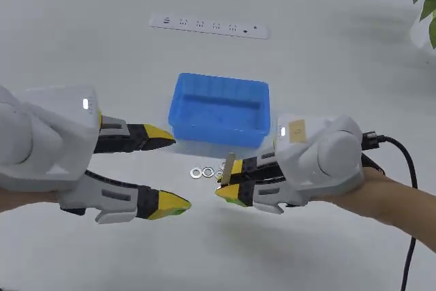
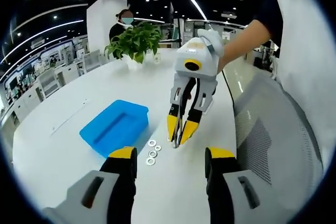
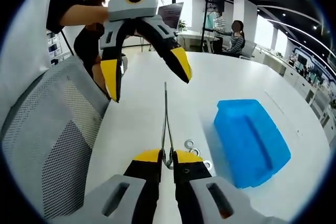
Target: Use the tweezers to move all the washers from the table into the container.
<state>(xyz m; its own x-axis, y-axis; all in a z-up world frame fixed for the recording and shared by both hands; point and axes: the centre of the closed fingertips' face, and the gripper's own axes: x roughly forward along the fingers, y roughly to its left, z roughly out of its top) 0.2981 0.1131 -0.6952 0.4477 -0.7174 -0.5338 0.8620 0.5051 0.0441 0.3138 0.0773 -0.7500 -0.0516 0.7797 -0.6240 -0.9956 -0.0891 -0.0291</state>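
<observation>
Washers (image 1: 208, 172) lie in a short row on the bare worktop (image 1: 327, 52), just in front of the near wall of the blue container (image 1: 218, 131) and apart from it. No washer can be seen inside the container, so the task appears to be at its first pick. The right gripper (image 1: 223, 180) is clamped on the tweezers (image 3: 166, 114), which run forward from between its jaws towards the washers. The two arms lie close together and carry nothing; whether the tips touch cannot be told. The left gripper (image 1: 181, 172) hovers beside the row with its jaws spread wide and empty. A power strip (image 1: 208, 25) lies beyond the container, towards the worktop's far edge. The next move probably calls for lowering the tips over the nearest washer and pinching its rim before lifting it over the container wall.
</observation>
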